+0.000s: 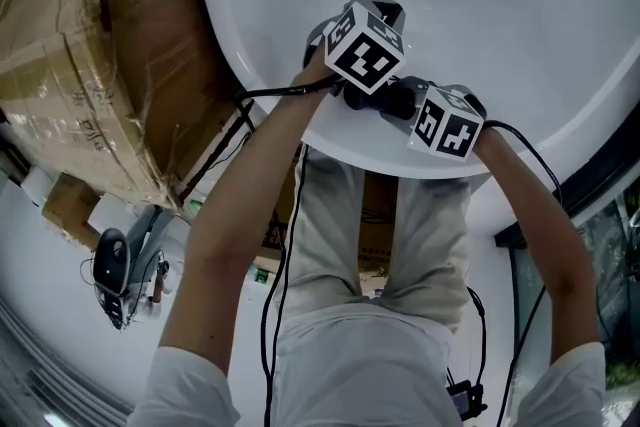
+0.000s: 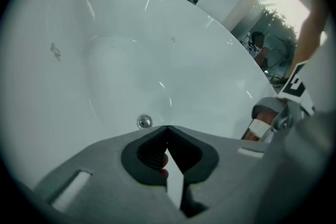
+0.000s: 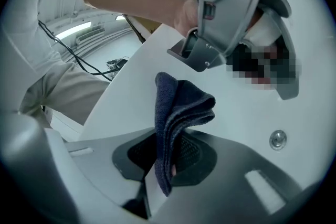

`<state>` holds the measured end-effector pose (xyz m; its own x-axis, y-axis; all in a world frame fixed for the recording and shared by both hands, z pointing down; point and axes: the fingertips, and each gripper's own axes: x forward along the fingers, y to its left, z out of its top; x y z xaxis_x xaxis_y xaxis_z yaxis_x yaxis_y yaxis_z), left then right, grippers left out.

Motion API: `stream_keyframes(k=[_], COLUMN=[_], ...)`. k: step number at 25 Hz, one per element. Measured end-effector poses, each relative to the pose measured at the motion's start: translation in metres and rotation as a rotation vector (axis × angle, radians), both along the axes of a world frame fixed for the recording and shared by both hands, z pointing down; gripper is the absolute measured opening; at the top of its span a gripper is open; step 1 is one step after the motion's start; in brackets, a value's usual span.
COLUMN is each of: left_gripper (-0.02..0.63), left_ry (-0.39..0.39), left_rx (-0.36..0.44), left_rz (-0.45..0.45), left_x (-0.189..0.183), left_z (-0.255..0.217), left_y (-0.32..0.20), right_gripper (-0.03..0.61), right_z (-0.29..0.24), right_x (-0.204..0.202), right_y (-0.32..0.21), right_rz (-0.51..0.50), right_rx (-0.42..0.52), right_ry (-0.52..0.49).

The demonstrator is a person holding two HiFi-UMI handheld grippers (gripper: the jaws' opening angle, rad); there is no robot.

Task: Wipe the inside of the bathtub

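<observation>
The right gripper (image 3: 167, 161) is pinching a folded dark blue terry cloth (image 3: 181, 113). The cloth's lower edge is caught between the jaws and the rest stands up out of them in a thick fold. The left gripper (image 2: 167, 134) has its jaws pressed together with nothing between them. It points down into the glossy white bathtub (image 2: 131, 55) toward a small round chrome fitting (image 2: 144, 122) on the tub's inner surface.

In the head view both grippers sit close together over the near rim of the tub, right in front of the person, with the basin opening out beyond them. Whether the cloth touches the white surface cannot be told from any view; it seems to be held just above the rim.

The inside of the tub looks smooth, dry and evenly shiny, with no streaks or damp tracks to mark a wiped area. The cloth is gripped and ready, so the wiping itself appears barely begun or not begun, and the walls and floor of the basin seem left to do.
</observation>
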<state>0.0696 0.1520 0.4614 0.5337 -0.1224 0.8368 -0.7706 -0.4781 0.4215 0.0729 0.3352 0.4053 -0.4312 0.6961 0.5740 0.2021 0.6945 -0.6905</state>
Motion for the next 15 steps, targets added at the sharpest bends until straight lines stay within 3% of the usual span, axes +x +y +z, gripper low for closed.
stream_keyframes(k=[15], left_gripper=[0.0], left_ry=[-0.029], left_rx=[0.0], left_rz=[0.032], left_x=[0.006], left_z=[-0.009], left_y=[-0.009], right_gripper=[0.055], right_z=[-0.069], right_x=[0.009], right_y=[0.026], right_rz=[-0.105], right_rx=[-0.06], right_ry=[-0.091])
